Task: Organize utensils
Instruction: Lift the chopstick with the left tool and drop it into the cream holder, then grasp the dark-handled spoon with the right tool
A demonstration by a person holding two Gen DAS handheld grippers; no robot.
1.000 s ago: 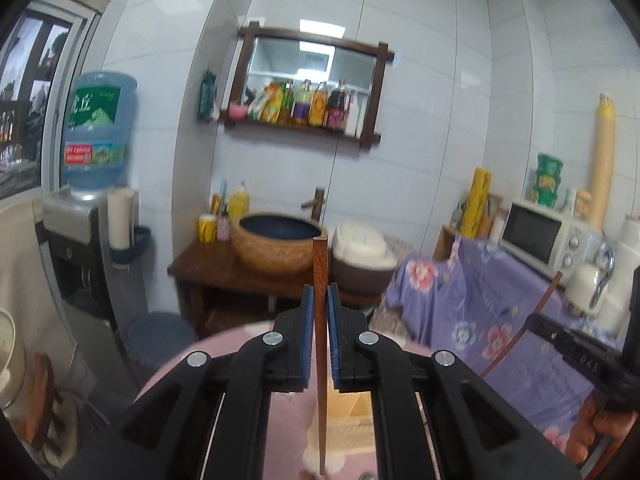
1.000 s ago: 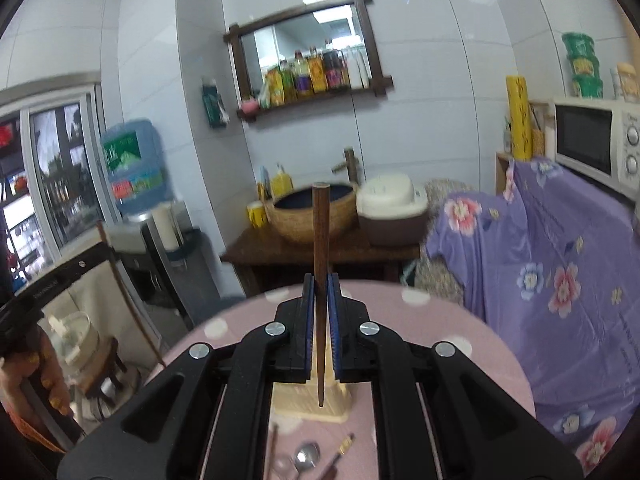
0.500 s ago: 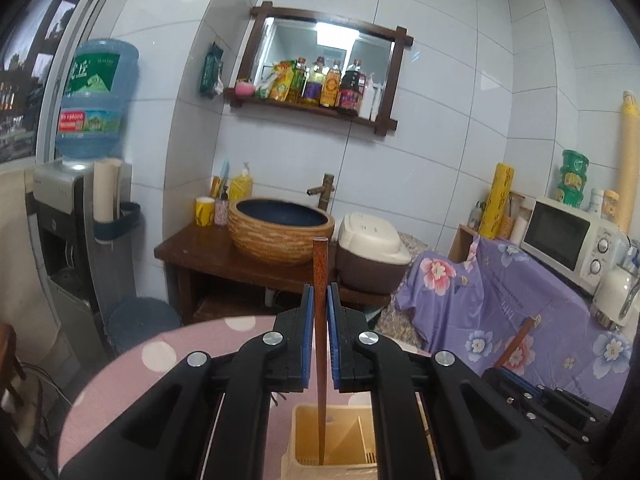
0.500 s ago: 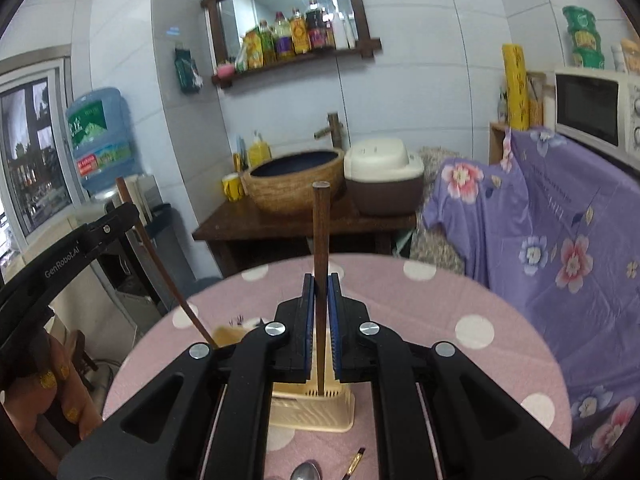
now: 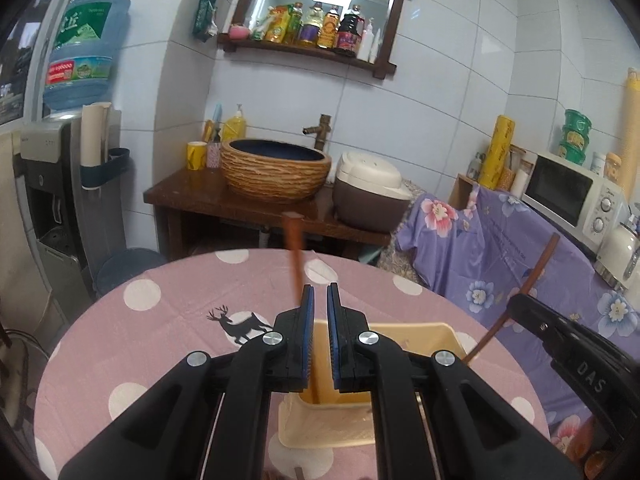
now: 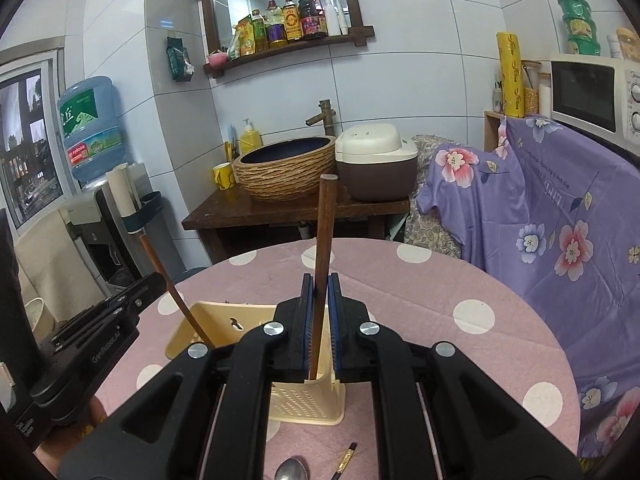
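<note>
A cream plastic utensil holder [image 5: 384, 336] [image 6: 304, 404] stands on the pink dotted table. My left gripper [image 5: 320, 300] hangs over it with its jaws slightly parted; a brown chopstick [image 5: 296, 256], blurred, leans left out of the gap with its lower end in the holder. My right gripper [image 6: 319, 284] is over the holder too, its jaws a little apart around a second brown chopstick [image 6: 323, 248] that tilts with its tip in the holder. Each view shows the other gripper's chopstick slanting into the holder.
A metal spoon [image 6: 292, 470] and a small dark stick with a gold band [image 6: 345, 460] lie on the table [image 6: 440, 288] in front of the holder. A purple flowered cloth [image 6: 560, 220] hangs right of the table. A sink cabinet [image 5: 256, 208] stands behind.
Both grippers came down over the holder. Their jaws have parted slightly; both chopsticks now lean loose with their tips inside the holder, the left one blurred in motion.
</note>
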